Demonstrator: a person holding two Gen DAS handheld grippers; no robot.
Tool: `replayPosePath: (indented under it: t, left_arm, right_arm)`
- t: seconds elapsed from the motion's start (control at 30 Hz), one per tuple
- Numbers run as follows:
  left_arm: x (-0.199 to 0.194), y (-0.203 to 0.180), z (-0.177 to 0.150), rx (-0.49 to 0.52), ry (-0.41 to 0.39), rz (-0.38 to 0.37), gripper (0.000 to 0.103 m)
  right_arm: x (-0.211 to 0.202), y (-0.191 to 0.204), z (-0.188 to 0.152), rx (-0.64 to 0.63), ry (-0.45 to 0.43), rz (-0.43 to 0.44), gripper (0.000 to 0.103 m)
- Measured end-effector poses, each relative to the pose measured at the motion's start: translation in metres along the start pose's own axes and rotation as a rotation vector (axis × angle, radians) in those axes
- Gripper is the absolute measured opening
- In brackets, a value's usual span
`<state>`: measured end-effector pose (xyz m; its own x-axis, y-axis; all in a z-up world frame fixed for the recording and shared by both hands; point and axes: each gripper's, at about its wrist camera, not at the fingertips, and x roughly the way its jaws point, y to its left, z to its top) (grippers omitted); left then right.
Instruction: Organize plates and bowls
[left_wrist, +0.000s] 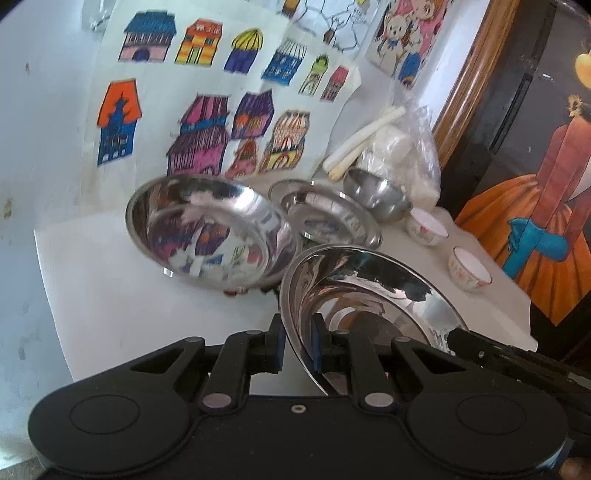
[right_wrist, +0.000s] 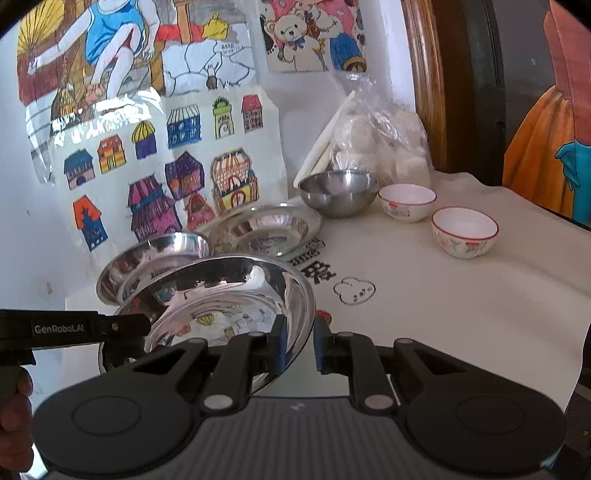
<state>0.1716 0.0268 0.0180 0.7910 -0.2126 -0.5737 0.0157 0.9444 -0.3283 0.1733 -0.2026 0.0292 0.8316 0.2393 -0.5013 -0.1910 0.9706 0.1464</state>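
Both grippers pinch opposite rims of one steel plate (right_wrist: 229, 295), held tilted above the table's (right_wrist: 461, 306) front-left part: the left gripper (left_wrist: 298, 345) closes on one rim, the right gripper (right_wrist: 299, 343) on the other. Polished metal is slick (thin rim, small pads), so uneven pulling could let it slip and clatter onto the second plate (right_wrist: 147, 266) beneath. A third plate (right_wrist: 273, 229), steel bowl (right_wrist: 338, 195) and two ceramic bowls (right_wrist: 465, 230) stand toward the back edge.

Both wrist views look forward and slightly down across the table (right_wrist: 461, 314) toward the drawings (left_wrist: 207, 110) on the wall, close behind one steel plate (left_wrist: 369, 295), which fills the lower centre of both.
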Motion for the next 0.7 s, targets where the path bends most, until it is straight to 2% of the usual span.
replayPosePath:
  t: [0.33,0.6,0.7]
  left_arm:
    - [0.006,0.019,0.031,-0.005,-0.065,0.08,0.015]
    - [0.014,0.051,0.059,-0.019,-0.132,0.171,0.015]
    - [0.02,0.065,0.066,-0.026,-0.13,0.196,0.015]
  right_arm:
    - [0.024,0.021,0.023,-0.052,-0.047,0.065,0.018]
    - [0.068,0.056,0.046,-0.122,-0.03,0.136,0.018]
    - [0.084,0.066,0.057,-0.128,-0.009,0.178,0.018]
